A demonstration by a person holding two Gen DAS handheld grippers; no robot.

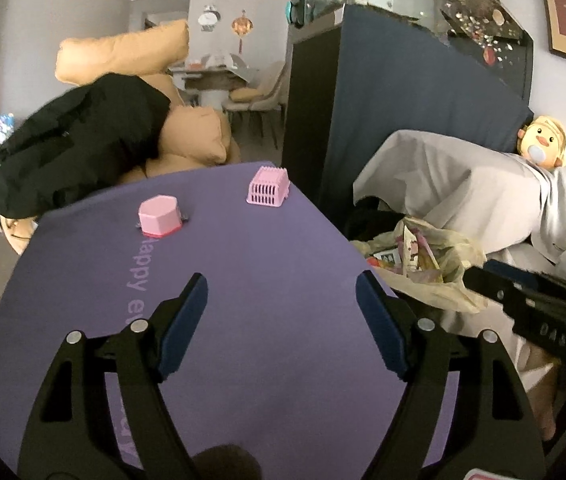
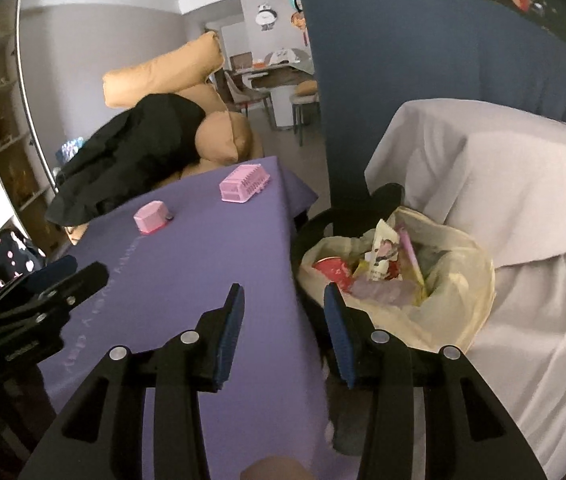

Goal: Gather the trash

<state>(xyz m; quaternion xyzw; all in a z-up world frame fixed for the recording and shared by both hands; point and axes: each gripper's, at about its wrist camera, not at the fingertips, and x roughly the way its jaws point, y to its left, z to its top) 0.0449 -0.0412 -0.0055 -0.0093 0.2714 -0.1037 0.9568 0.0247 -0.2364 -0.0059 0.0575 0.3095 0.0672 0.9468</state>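
A black bin lined with a pale yellow bag (image 2: 455, 280) stands right of the purple table (image 2: 211, 272); it holds wrappers and a red cup (image 2: 333, 272). The bag also shows in the left wrist view (image 1: 435, 264). My right gripper (image 2: 283, 312) is open and empty, above the table's right edge beside the bin. My left gripper (image 1: 281, 304) is open wide and empty over the purple table (image 1: 267, 264). The right gripper's body shows at the right of the left wrist view (image 1: 531, 300); the left gripper shows at the left of the right wrist view (image 2: 43, 284).
A pink octagonal box (image 1: 160, 215) and a pink slatted basket (image 1: 268, 187) sit at the table's far end. A tan sofa with a black jacket (image 1: 83, 140) is behind. A sheet-covered seat (image 2: 503, 184) and a dark blue cabinet (image 1: 395, 104) stand right.
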